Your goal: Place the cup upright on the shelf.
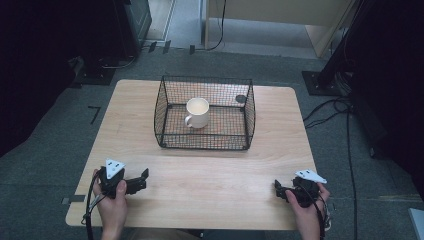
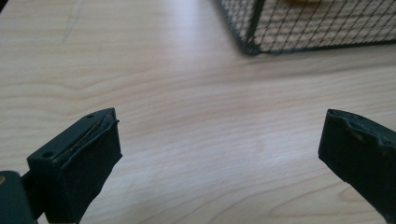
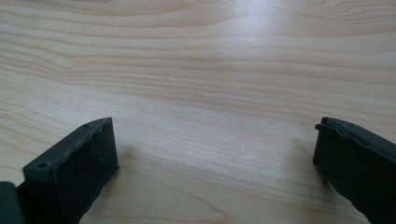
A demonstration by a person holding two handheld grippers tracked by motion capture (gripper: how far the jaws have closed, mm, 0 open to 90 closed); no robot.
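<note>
A black wire basket (image 1: pixel 202 141) stands on the far middle of the wooden table (image 1: pixel 210 175). Inside it, left of centre, a white mug (image 1: pixel 198 112) stands upright with its handle toward the left. My left gripper (image 1: pixel 142 181) rests near the front left of the table, held by a hand, jaws wide apart and pointing right. In the left gripper view the left gripper (image 2: pixel 219 126) is open over bare wood, with the basket's near corner (image 2: pixel 252 32) ahead. My right gripper (image 1: pixel 278 190) sits near the front right, pointing left. The right gripper (image 3: pixel 212 130) is open over bare wood.
A small dark round spot (image 1: pixel 240 98) shows at the basket's right rear. Cables (image 1: pixel 330 107) run over the grey carpet right of the table. Dark equipment stands flank both sides. The table's front edge lies just under my hands.
</note>
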